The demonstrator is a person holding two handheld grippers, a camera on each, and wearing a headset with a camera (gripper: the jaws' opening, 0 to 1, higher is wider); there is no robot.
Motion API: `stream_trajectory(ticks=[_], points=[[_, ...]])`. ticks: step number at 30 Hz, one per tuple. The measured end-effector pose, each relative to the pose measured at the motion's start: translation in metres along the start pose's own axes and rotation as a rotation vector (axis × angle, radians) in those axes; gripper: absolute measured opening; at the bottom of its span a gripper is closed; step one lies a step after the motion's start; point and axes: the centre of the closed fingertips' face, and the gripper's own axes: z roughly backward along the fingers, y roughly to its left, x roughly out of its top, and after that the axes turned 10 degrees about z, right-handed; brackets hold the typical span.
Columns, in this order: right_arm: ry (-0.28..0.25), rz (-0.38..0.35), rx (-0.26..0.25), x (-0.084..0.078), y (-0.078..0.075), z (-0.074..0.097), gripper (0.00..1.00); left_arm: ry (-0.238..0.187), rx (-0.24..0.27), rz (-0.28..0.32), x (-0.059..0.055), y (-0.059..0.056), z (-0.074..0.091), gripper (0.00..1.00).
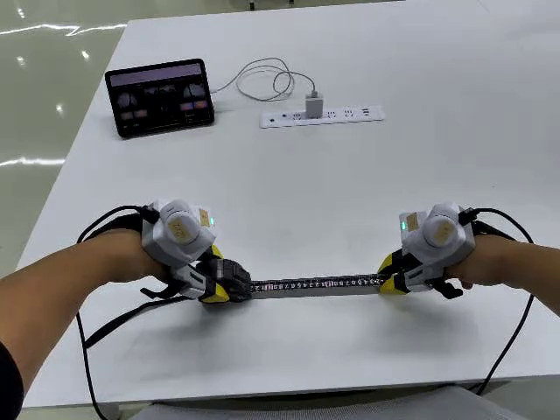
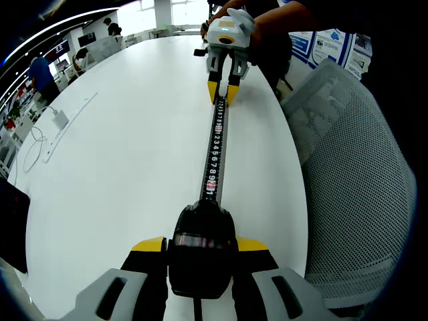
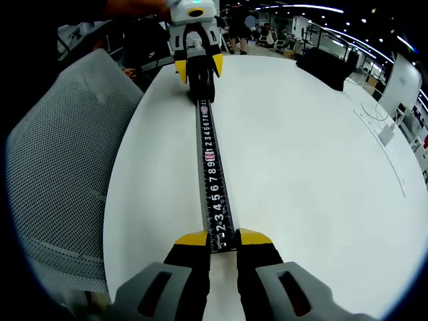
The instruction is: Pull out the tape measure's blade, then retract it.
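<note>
The black tape measure case (image 1: 232,282) sits near the front edge of the white tabletop (image 1: 350,192), and the left claw (image 2: 202,246) pinches it from both sides. Its blade (image 1: 315,283) lies flat on the tabletop with the numbers up, and the right claw (image 3: 224,239) pinches the blade's far end, so the two claws face each other with the blade stretched between them. Farther back are a dark tablet (image 1: 160,96) and a white power strip (image 1: 350,115) with a charger (image 1: 313,106) plugged in and a looped white cable (image 1: 262,80), and a mesh chair (image 2: 354,167) is beside the tabletop.
</note>
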Motion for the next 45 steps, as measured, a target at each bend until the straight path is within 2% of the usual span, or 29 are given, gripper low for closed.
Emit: stream_trajectory(ticks=[25, 45], points=[[0.011, -0.01, 0.003, -0.008, -0.0005, 0.0055, 0.09, -0.003, 0.002, 0.002, -0.0006, 0.0018, -0.0003, 0.33], [0.011, -0.018, 0.002, -0.008, 0.0002, 0.0054, 0.09, -0.004, 0.001, 0.0, -0.001, 0.0037, -0.0018, 0.33]])
